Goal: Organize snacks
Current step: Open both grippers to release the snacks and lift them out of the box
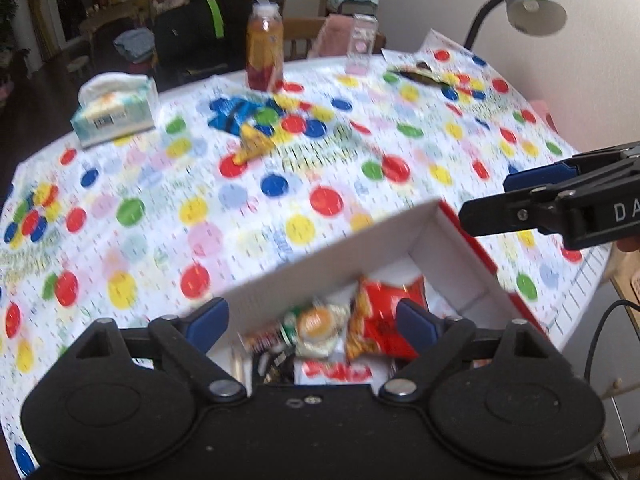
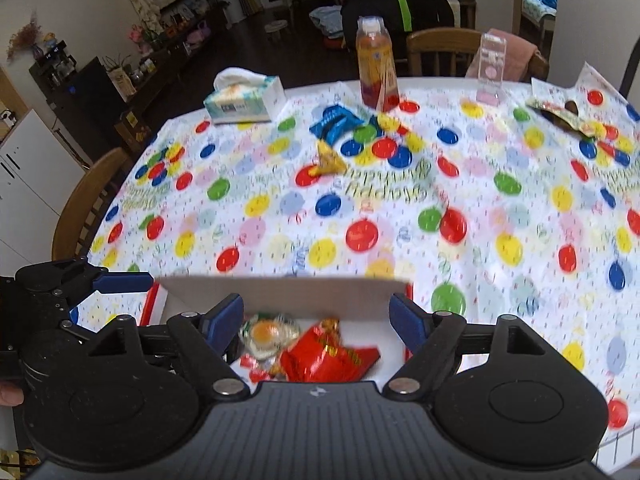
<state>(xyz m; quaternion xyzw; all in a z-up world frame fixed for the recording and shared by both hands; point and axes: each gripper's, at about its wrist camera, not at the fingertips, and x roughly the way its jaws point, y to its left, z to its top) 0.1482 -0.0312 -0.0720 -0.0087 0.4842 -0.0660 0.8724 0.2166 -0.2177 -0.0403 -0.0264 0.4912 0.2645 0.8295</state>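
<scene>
Left wrist view first: our left tool (image 1: 314, 318) hangs with its blue-padded fingers spread wide and nothing between them, poised over the white box (image 1: 320, 268) with red outer sides at the near edge of the counter (image 1: 160, 200). In the box we see a red snack bag (image 1: 386, 320), a round wrapped snack with an orange centre (image 1: 318, 326) just left of it, and more packets below, too blurred to tell apart. Our right tool (image 1: 484, 200) shows at the right of this view, above the box's right wall; from its own camera our right tool (image 2: 318, 318) is likewise wide open and grips nothing, above the same box (image 2: 280, 288). Out on the dotted cloth, well apart from the box, lie a yellow packet (image 2: 330, 160) near the middle and a blue packet (image 2: 334, 122) just beyond it. Farther back stand a juice bottle (image 2: 376, 68), a tissue pack (image 2: 244, 98) to the left and a clear plastic stand (image 2: 491, 68) to the right. A torn wrapper (image 2: 568, 118) lies at the far right, and a desk lamp (image 1: 532, 0) leans over that corner.
</scene>
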